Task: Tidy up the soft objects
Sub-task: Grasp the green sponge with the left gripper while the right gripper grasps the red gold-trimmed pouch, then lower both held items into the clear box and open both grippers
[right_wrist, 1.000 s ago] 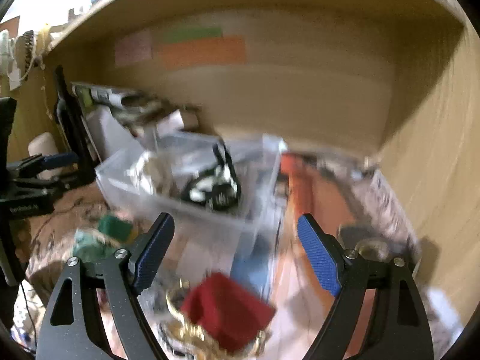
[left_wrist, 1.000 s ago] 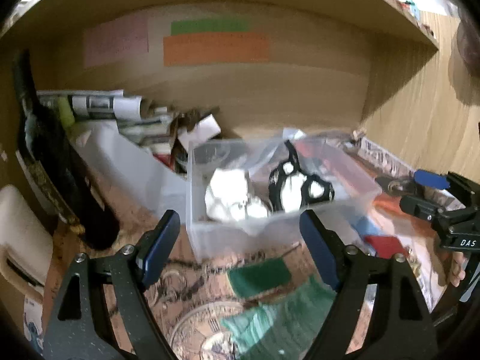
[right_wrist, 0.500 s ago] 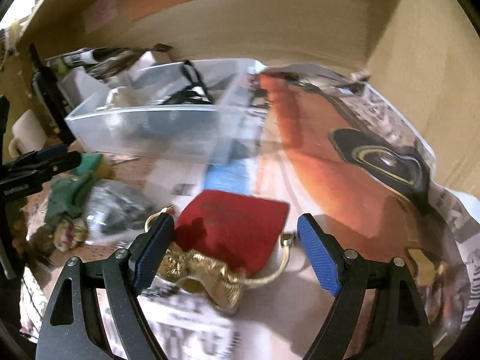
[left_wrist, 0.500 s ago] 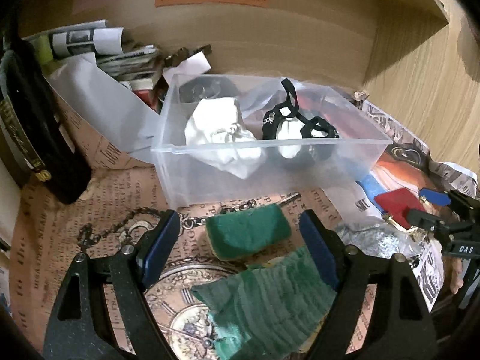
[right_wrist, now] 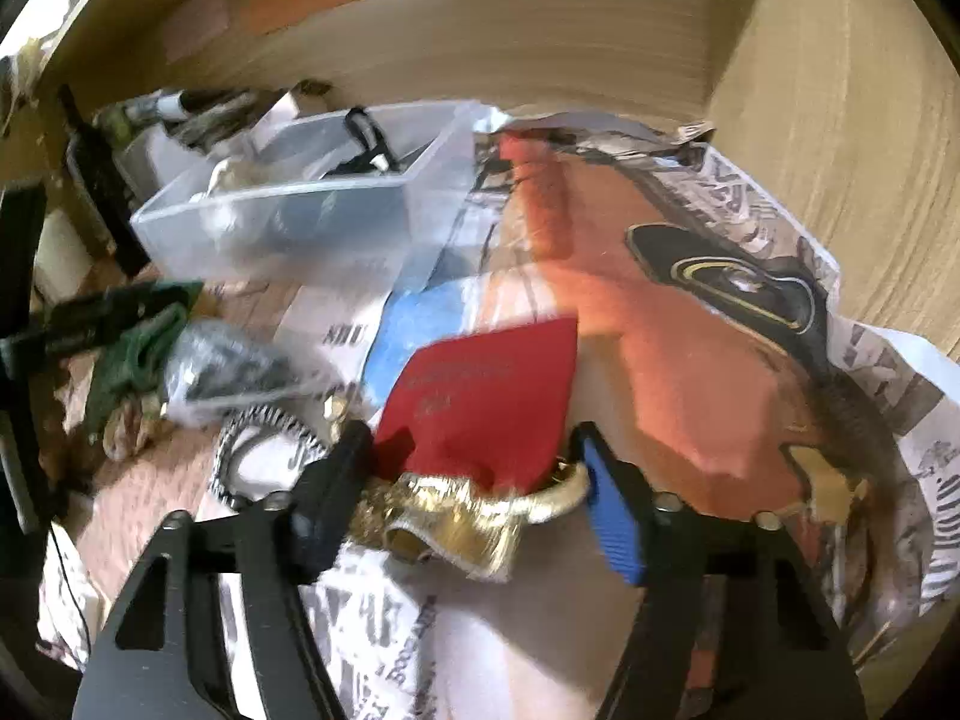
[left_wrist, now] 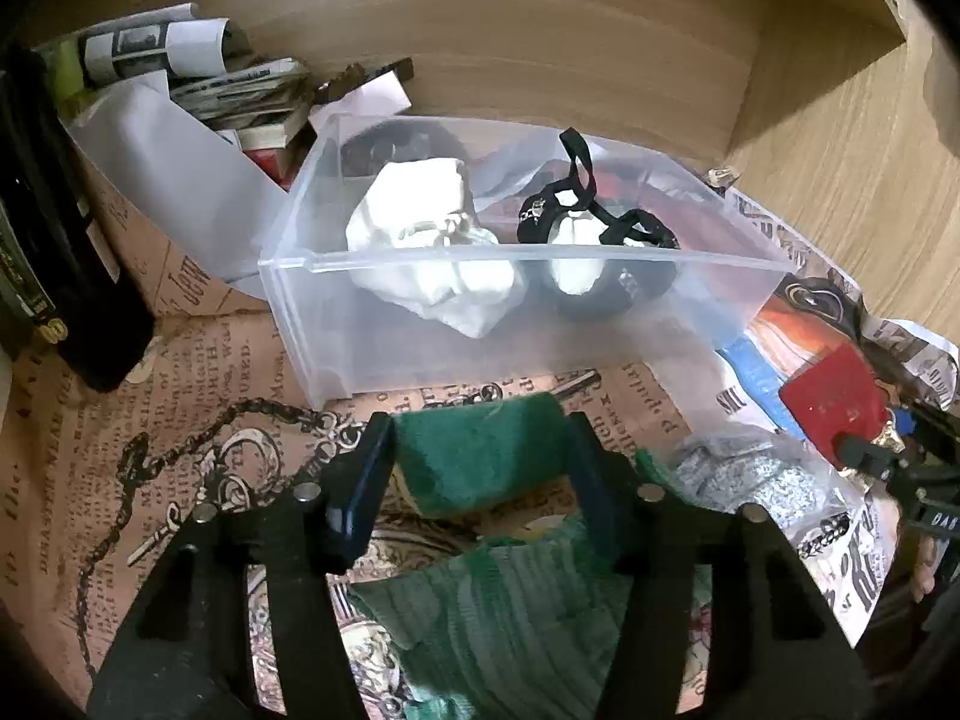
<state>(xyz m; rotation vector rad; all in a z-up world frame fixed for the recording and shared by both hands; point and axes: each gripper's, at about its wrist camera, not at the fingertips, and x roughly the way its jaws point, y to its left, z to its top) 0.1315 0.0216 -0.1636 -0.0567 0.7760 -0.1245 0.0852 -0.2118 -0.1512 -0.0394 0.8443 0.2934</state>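
Observation:
My left gripper (left_wrist: 477, 456) is shut on a green sponge (left_wrist: 480, 456), low over the papered desk just in front of the clear plastic bin (left_wrist: 522, 264). The bin holds a white soft lump (left_wrist: 432, 240) and a black-and-white strappy item (left_wrist: 576, 222). A green knit cloth (left_wrist: 510, 612) lies under the left gripper. My right gripper (right_wrist: 471, 474) is closed around a red pouch with a gold drawstring top (right_wrist: 480, 396), both pads touching it. The pouch also shows in the left wrist view (left_wrist: 831, 399).
A clear bag of grey items (left_wrist: 744, 474) lies between the grippers. A black-and-white cord (right_wrist: 264, 438) lies left of the pouch. Rolled papers and books (left_wrist: 198, 78) are stacked behind the bin, with a dark bottle (left_wrist: 54, 252) at left. A wooden wall stands behind and right.
Both grippers dropped toward the desk and closed. The left one closed on the green sponge, the right one around the red pouch.

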